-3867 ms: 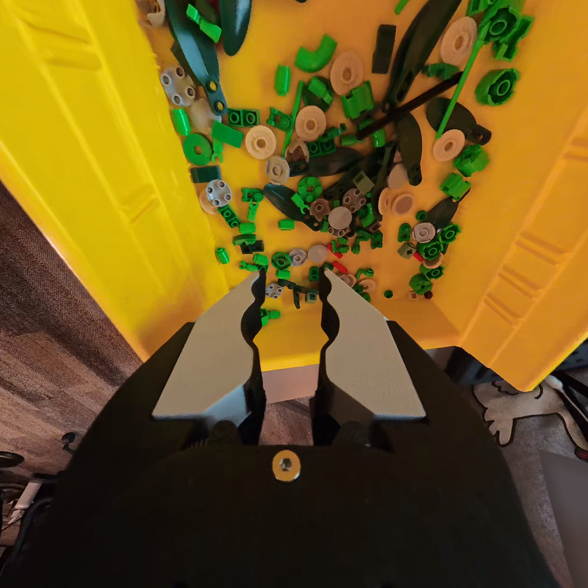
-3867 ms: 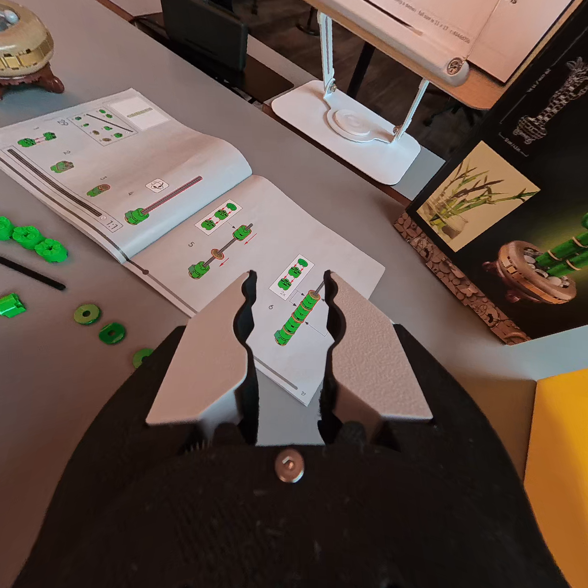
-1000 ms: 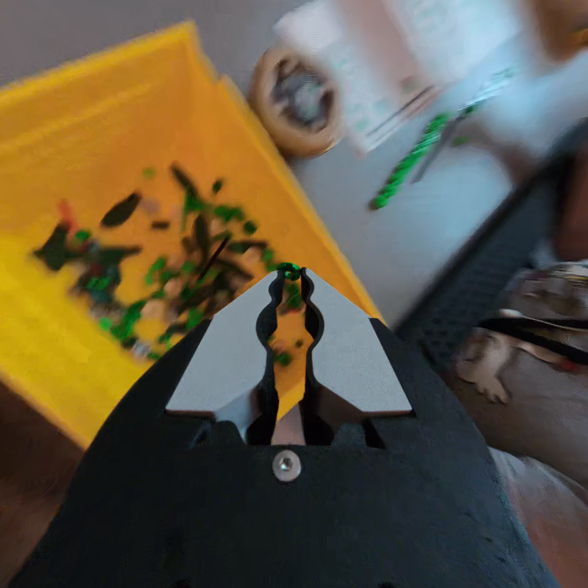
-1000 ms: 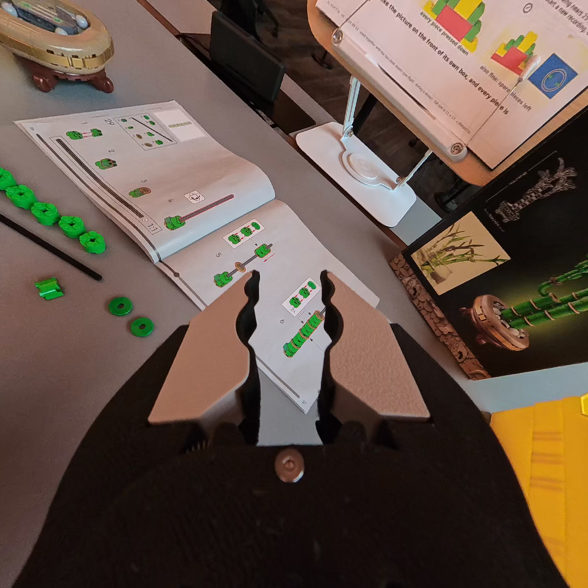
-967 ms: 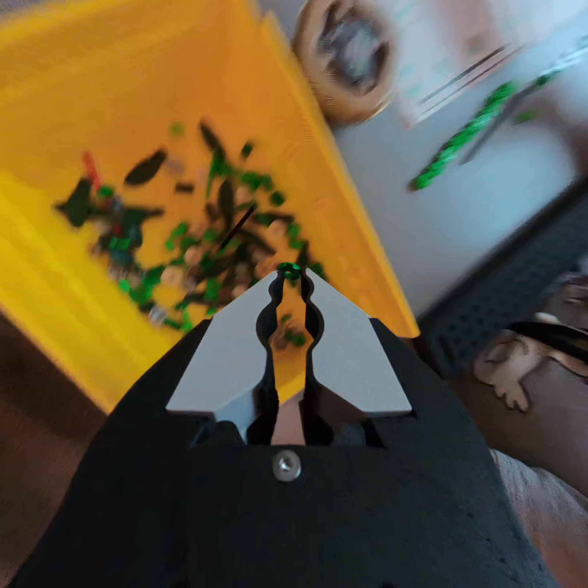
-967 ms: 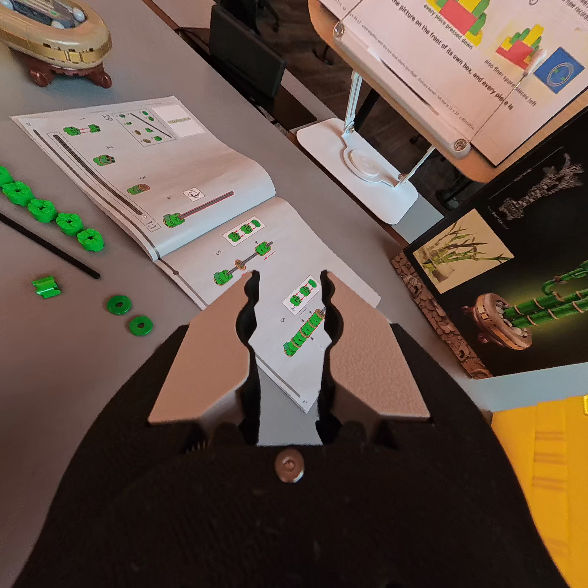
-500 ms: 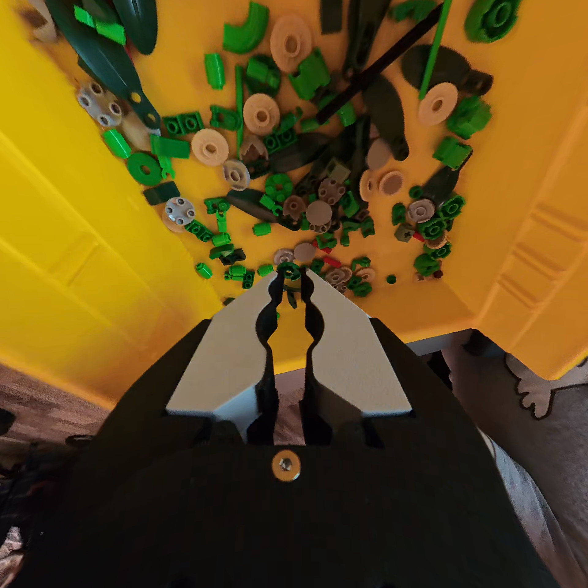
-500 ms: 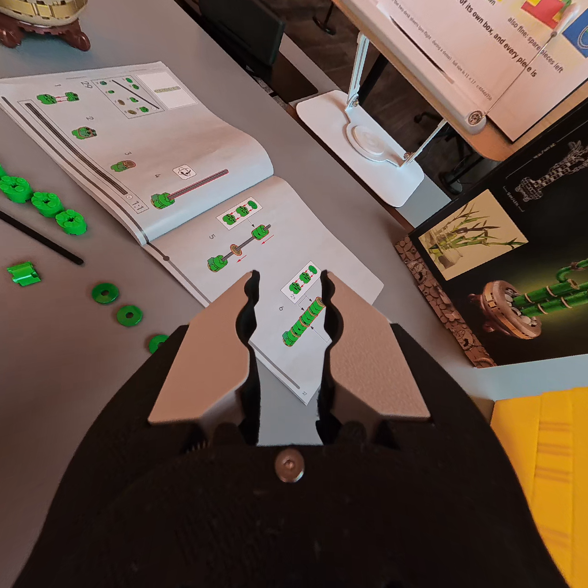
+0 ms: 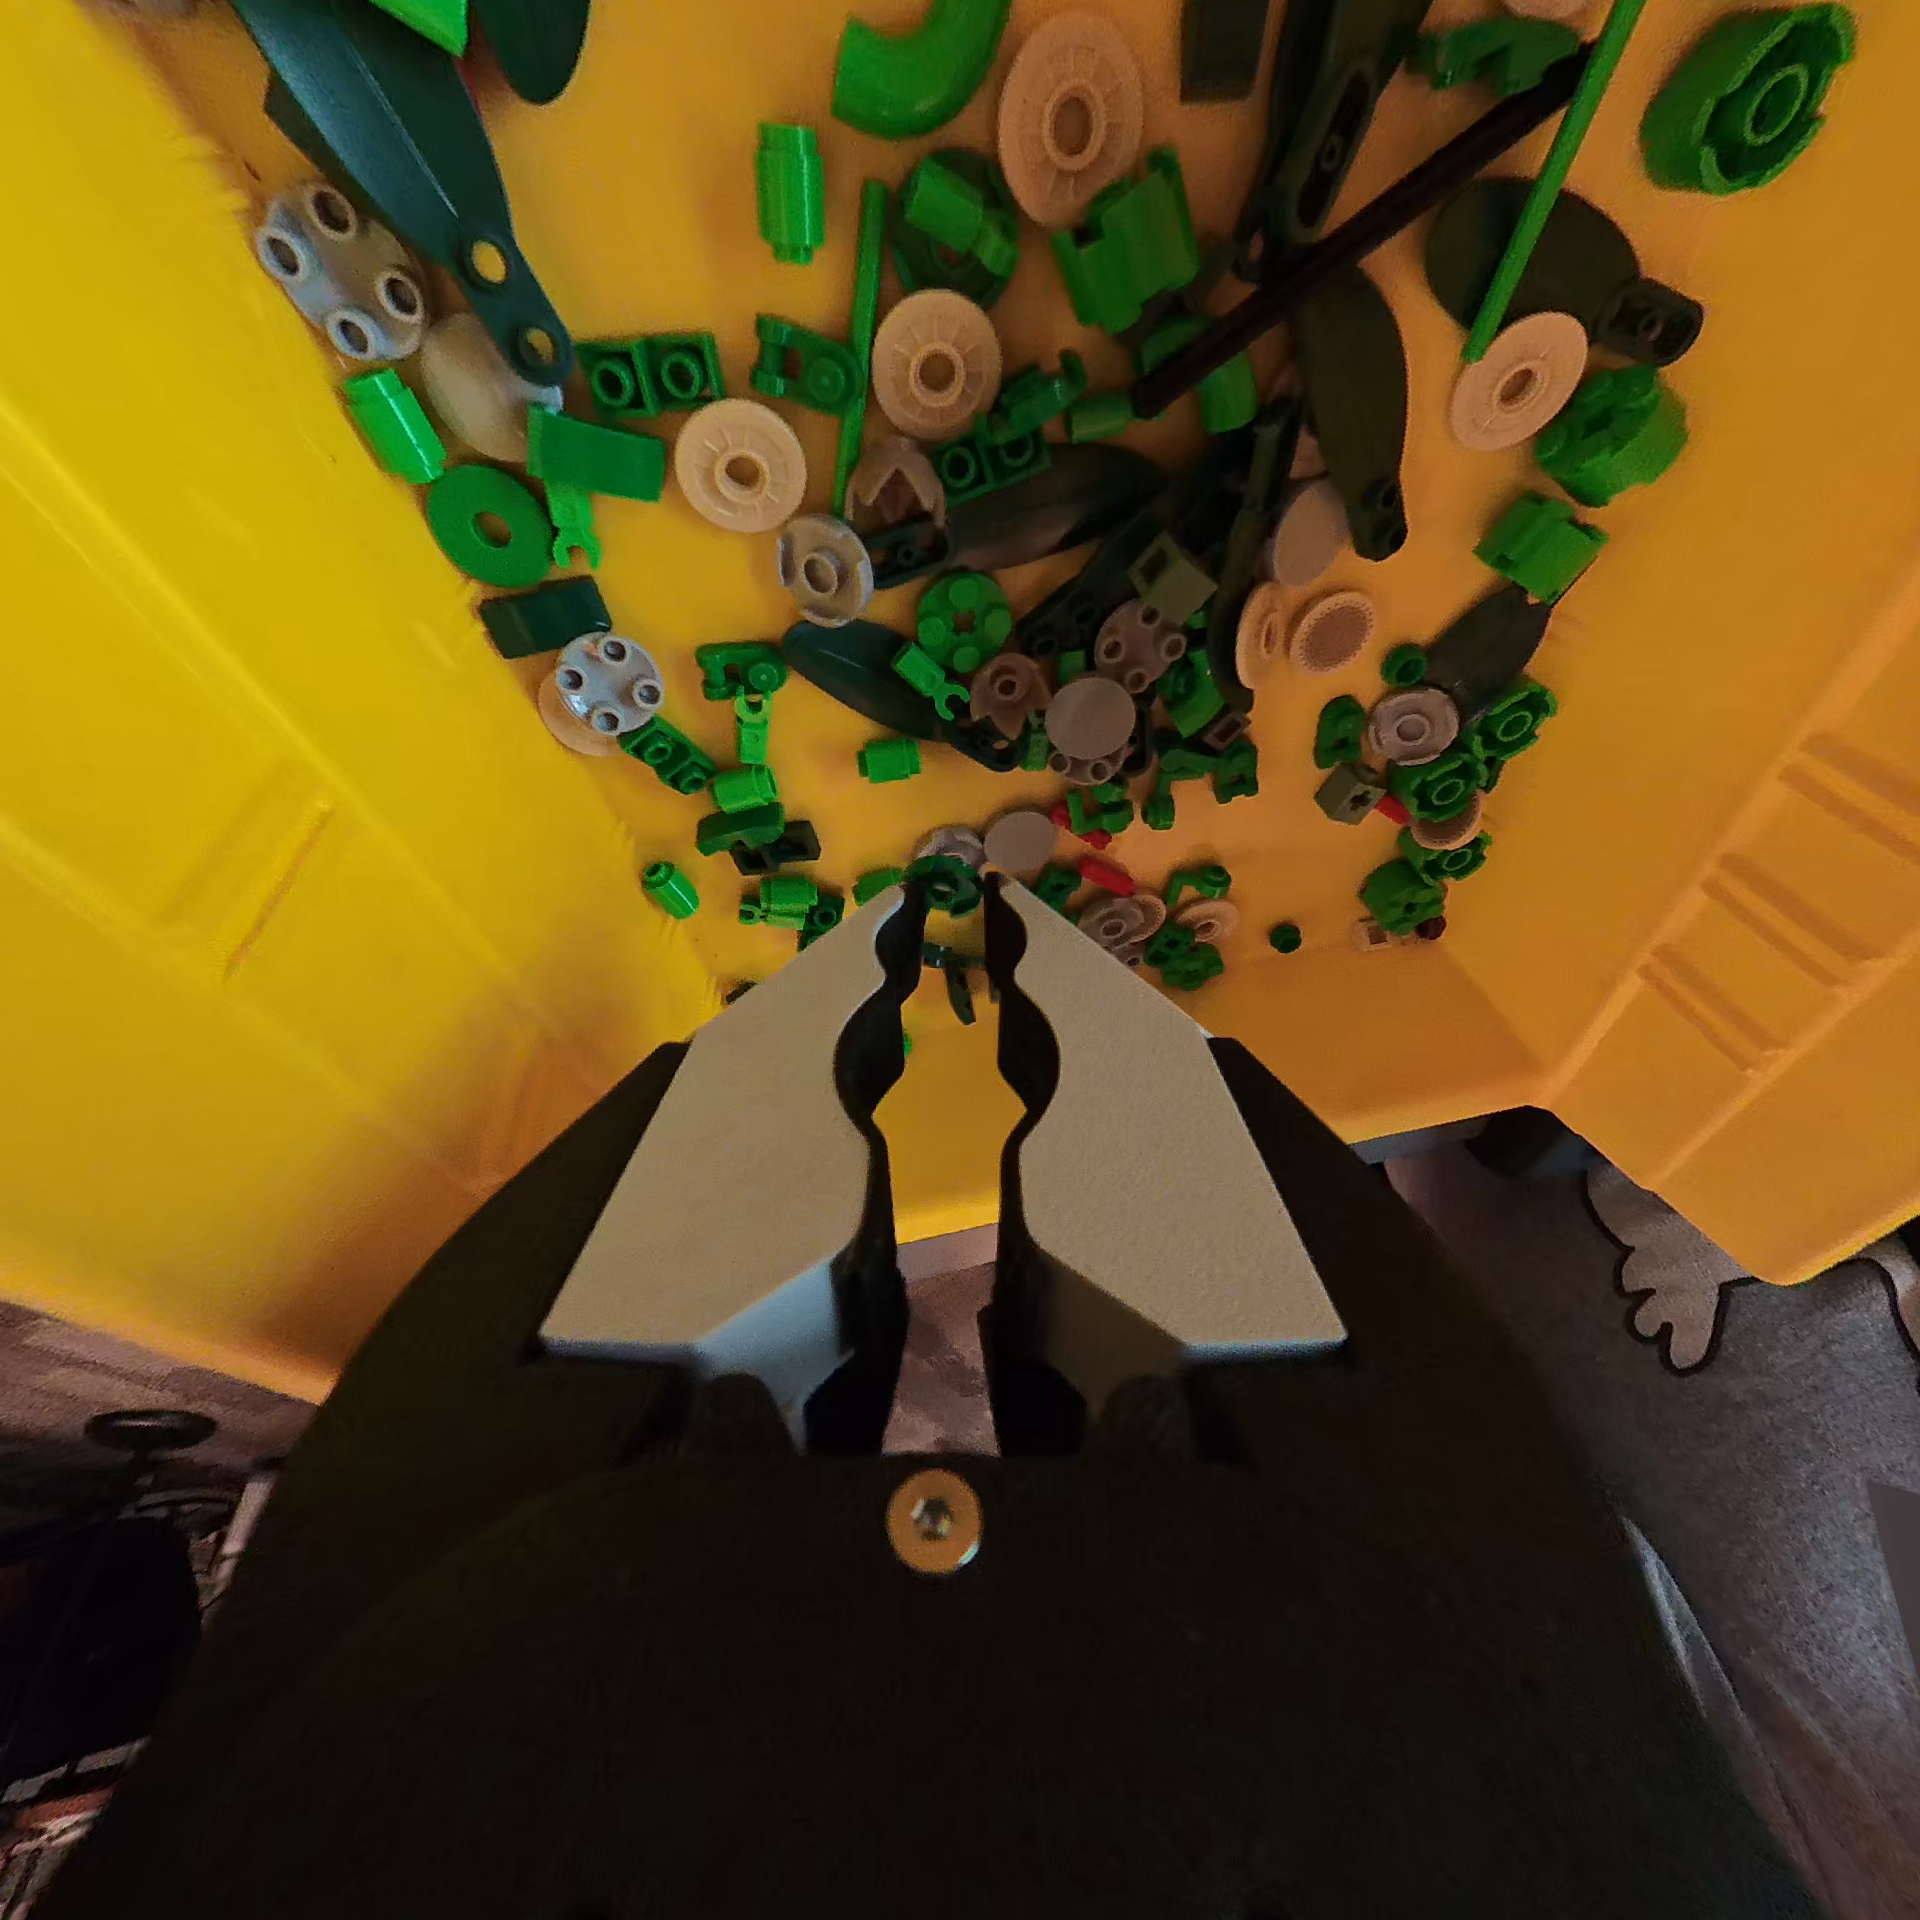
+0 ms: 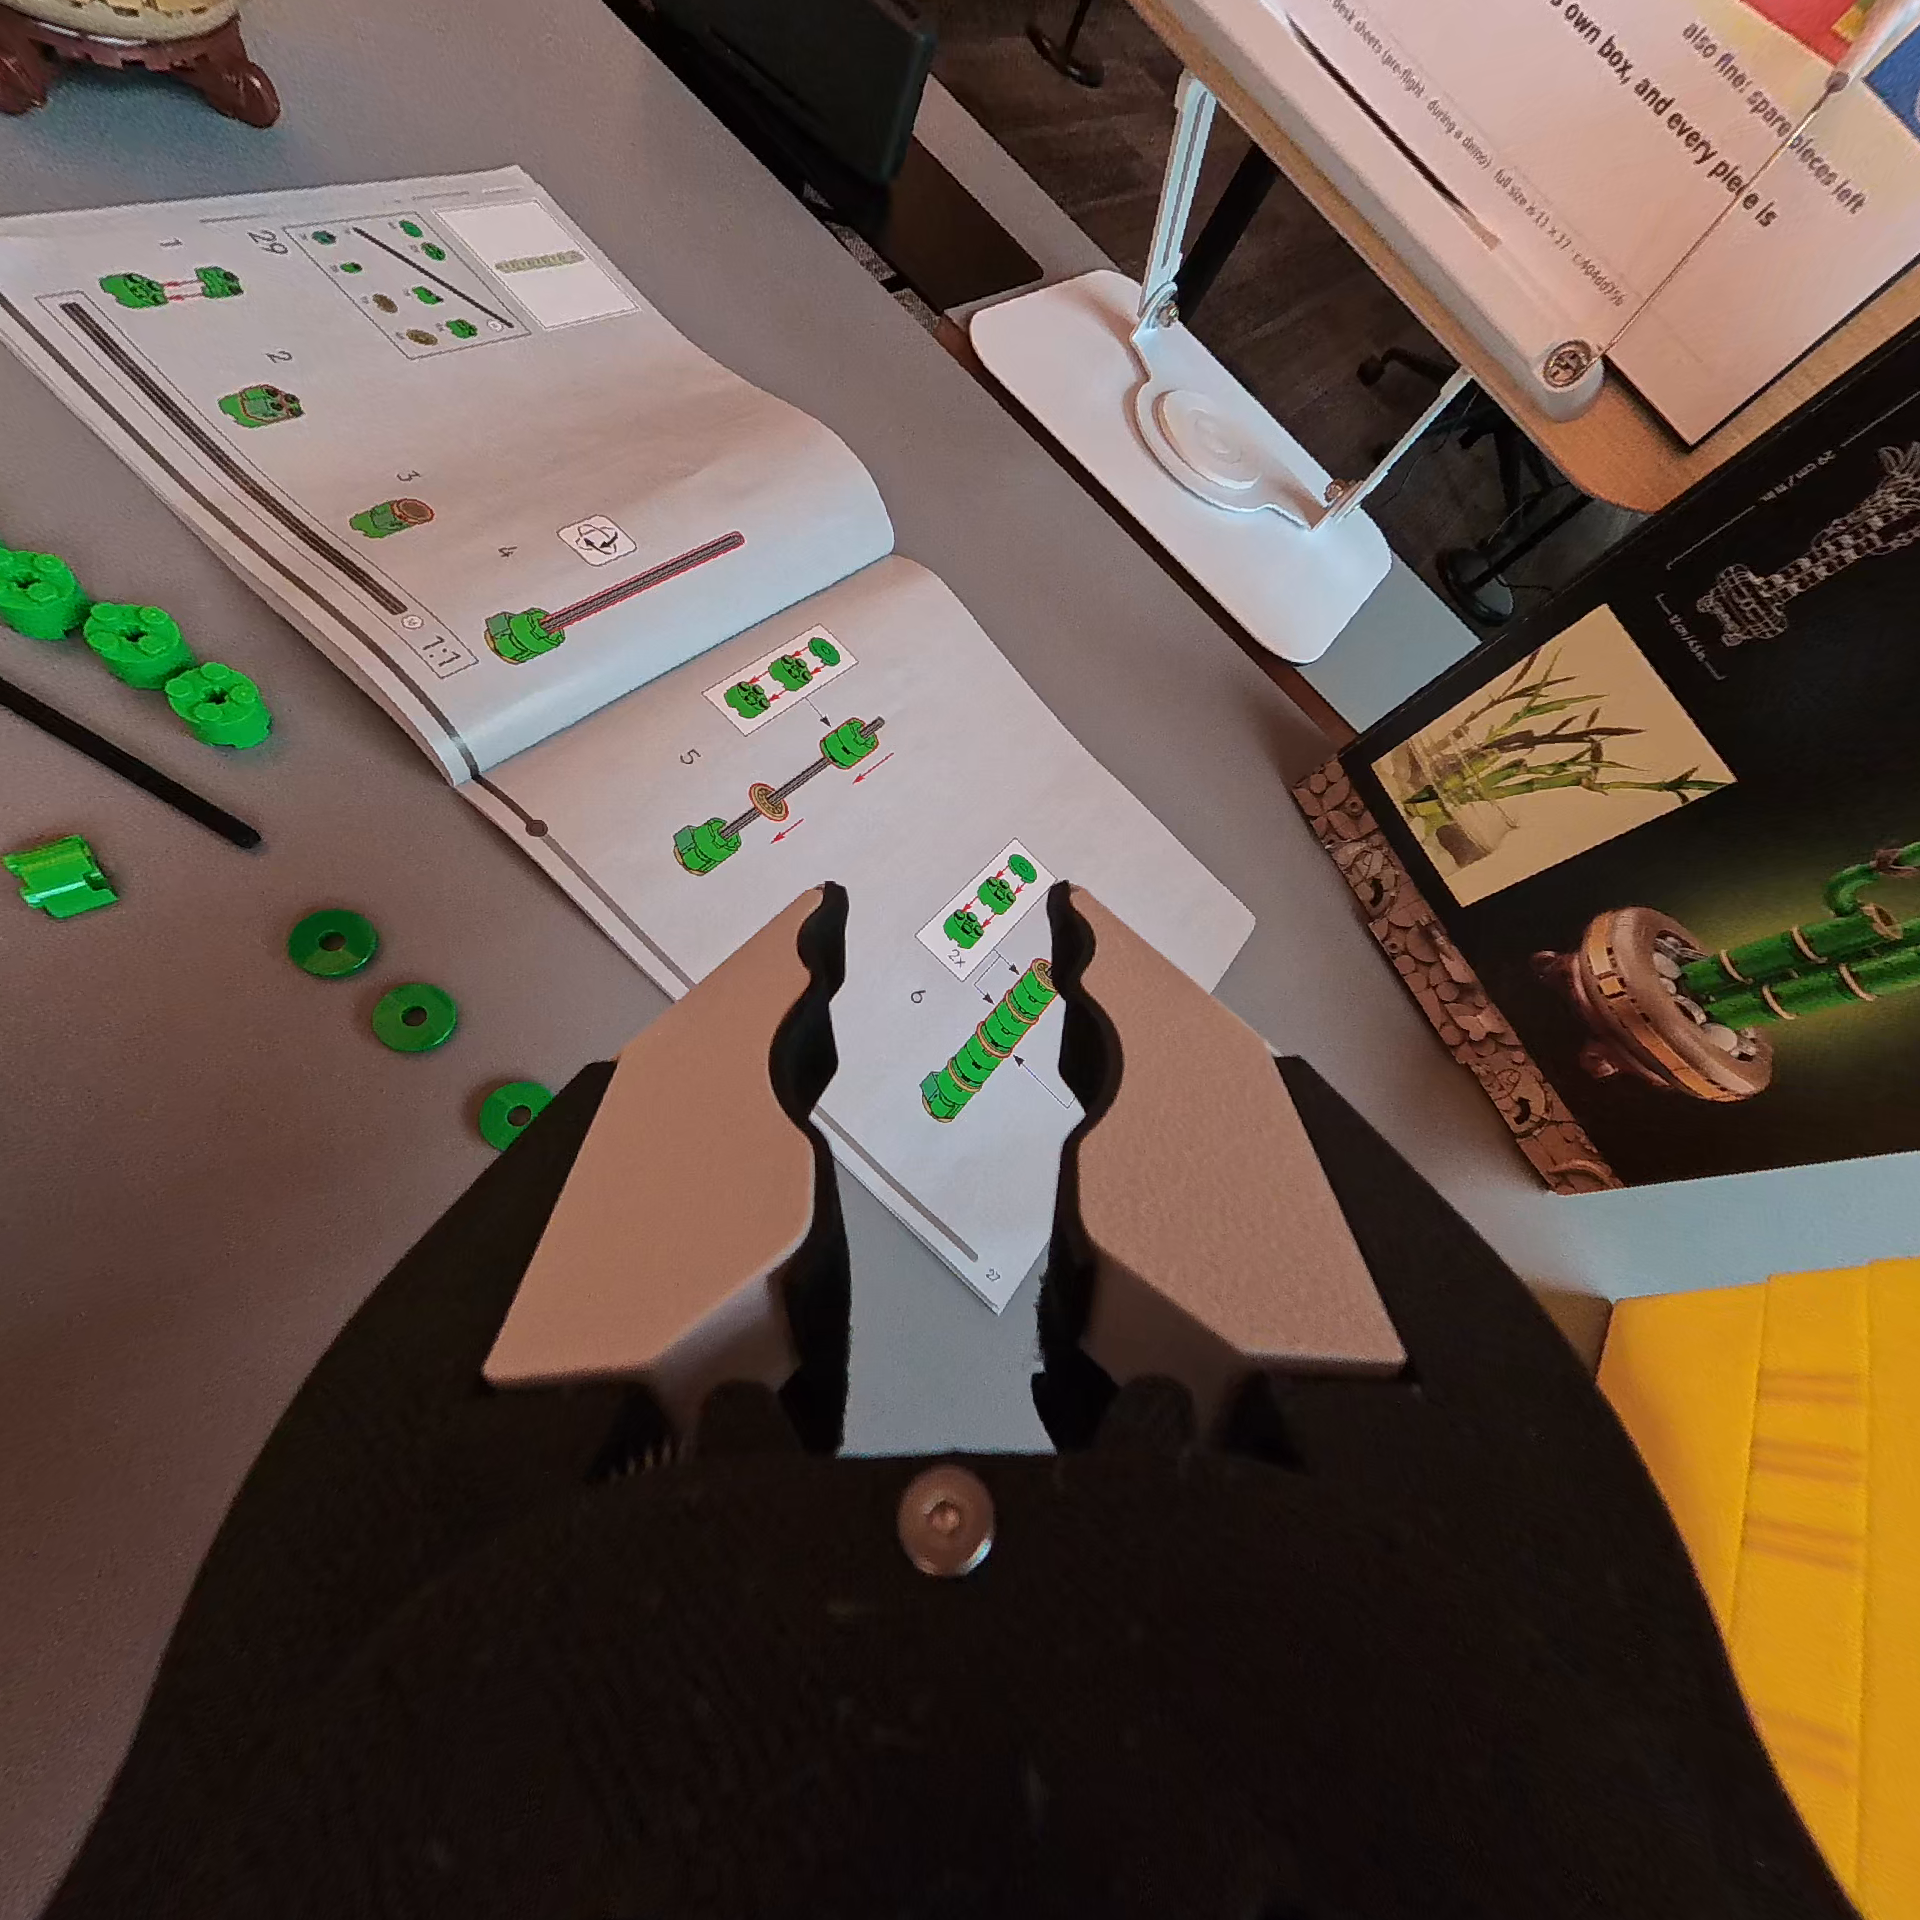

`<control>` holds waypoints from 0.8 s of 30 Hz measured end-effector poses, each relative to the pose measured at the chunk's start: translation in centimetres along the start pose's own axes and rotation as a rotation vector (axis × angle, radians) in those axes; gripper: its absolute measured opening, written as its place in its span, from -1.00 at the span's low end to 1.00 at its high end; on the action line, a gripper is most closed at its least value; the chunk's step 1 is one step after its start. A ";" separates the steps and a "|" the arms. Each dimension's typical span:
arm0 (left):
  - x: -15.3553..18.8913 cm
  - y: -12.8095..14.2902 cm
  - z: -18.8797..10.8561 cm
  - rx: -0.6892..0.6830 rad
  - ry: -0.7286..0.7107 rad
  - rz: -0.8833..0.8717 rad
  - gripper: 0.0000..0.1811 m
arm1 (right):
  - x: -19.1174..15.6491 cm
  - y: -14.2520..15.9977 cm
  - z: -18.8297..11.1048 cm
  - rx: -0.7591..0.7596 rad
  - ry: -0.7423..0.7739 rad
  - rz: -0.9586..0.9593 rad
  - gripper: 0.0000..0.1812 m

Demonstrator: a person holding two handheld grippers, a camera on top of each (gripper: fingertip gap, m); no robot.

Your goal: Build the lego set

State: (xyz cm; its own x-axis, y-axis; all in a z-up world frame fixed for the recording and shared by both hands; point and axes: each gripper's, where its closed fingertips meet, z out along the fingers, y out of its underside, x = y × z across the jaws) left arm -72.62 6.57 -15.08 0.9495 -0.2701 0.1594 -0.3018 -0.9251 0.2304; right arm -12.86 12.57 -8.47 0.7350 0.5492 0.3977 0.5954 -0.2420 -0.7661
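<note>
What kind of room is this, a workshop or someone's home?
Probably an office or lab desk set up for toy-brick building: a grey tabletop, an open paper instruction booklet, a yellow plastic bin of loose pieces, and carpeted floor.

Grey table, white stand, carpet.

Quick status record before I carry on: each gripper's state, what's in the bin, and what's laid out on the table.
left gripper: shut on small green round piece, above yellow bin
right gripper: open, empty, over instruction booklet
bin contents: loose green, tan, grey and dark leaf pieces
table: green round bricks, black axle, flat green rings, small green clip piece
right side: set box
</note>
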 end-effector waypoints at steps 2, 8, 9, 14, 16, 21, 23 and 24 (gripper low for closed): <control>0.0 -0.2 -0.2 0.013 -0.003 -0.002 -0.85 | 0.0 0.0 0.0 -0.002 0.000 -0.001 -0.57; 0.3 -2.4 -1.9 0.152 -0.006 0.012 -0.76 | -0.2 0.1 0.1 -0.009 -0.005 -0.007 -0.57; 0.4 -3.0 -2.2 0.174 -0.005 0.014 -0.76 | -0.2 0.1 0.1 -0.010 -0.004 -0.009 -0.57; 0.9 -3.9 -0.7 0.109 0.011 0.037 -0.81 | 0.0 0.1 -0.1 -0.007 0.002 -0.006 -0.57; 0.8 -4.1 -0.1 0.081 0.005 0.039 -0.80 | 0.0 0.0 -0.1 -0.003 0.003 -0.004 -0.57; 0.5 -5.0 0.2 0.081 -0.022 0.032 -0.80 | -0.1 0.0 -0.1 -0.008 -0.002 -0.011 -0.57; 0.2 -5.0 0.2 0.072 -0.053 0.040 -0.81 | -0.2 0.1 -0.1 -0.013 -0.004 -0.016 -0.57; 0.2 -5.0 0.3 0.070 -0.060 0.044 -0.82 | -0.2 0.1 -0.1 -0.014 -0.005 -0.017 -0.57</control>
State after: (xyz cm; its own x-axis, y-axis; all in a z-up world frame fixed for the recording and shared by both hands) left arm -70.92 11.10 -16.46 0.9396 -0.3241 0.1101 -0.3384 -0.9279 0.1562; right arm -12.94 12.31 -8.55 0.7231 0.5573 0.4080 0.6122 -0.2437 -0.7522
